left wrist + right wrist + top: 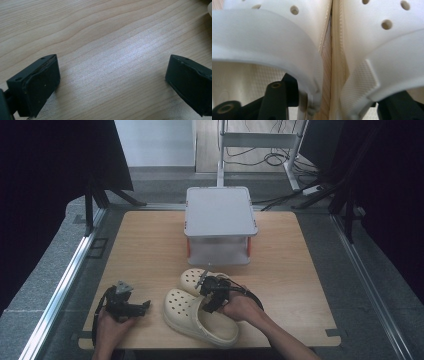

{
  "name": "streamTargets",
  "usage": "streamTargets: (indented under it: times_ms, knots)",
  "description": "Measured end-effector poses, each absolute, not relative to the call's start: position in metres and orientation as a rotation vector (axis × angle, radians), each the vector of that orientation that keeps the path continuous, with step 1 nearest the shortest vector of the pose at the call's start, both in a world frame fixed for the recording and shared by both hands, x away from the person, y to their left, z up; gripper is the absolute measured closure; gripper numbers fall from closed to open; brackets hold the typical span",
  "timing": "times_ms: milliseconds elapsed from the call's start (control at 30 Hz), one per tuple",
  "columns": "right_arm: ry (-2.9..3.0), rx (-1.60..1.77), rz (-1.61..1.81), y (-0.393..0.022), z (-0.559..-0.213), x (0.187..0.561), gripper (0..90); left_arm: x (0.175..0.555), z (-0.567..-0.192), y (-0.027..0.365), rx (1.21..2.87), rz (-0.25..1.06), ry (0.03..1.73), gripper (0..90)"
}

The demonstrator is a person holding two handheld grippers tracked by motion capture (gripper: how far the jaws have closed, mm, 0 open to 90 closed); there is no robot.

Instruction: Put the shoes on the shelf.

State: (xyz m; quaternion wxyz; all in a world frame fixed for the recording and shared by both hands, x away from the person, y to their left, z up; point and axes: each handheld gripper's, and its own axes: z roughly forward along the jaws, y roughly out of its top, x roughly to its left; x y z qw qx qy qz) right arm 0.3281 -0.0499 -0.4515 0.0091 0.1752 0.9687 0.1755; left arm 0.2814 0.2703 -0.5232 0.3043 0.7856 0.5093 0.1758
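Note:
Two cream perforated clogs lie side by side on the wooden table (pixel 300 270), the near clog (pixel 200 320) in front and the far clog (pixel 191 279) behind it. My right gripper (pixel 212 295) reaches down between them. In the right gripper view one finger (pixel 277 100) sits inside the left-hand clog (pixel 262 32) and the other inside the right-hand clog (pixel 387 50), pinching their inner side walls together. My left gripper (pixel 142 306) rests at the table's front left, open, with bare wood between its jaws (pixel 112 72).
A white lidded box (pixel 219 220) with orange latches stands at the back centre of the table. Metal rails (pixel 65 285) run along both sides of the table. A stand and cables lie on the floor beyond.

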Motion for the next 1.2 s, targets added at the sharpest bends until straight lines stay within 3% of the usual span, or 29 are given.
streamTargets:
  times_ms: [100, 167, 567, 1200]
  knots:
    - [3.016, 0.548, 0.545, -0.050, -0.449, 0.327, 62.8, 0.281, -0.523, 0.270, 2.081, 0.464, 1.349, 0.0]
    - [3.011, 0.589, 0.544, -0.052, -0.449, 0.329, 63.7, 0.281, -0.523, 0.270, 2.082, 0.467, 1.348, 0.0]
    - [3.039, 0.632, 0.547, -0.054, -0.440, 0.327, 64.6, 0.281, -0.523, 0.270, 2.082, 0.464, 1.349, 0.0]
    - [3.011, 0.715, 0.587, -0.078, -0.385, 0.326, 64.5, 0.281, -0.523, 0.270, 2.083, 0.463, 1.348, 0.0]
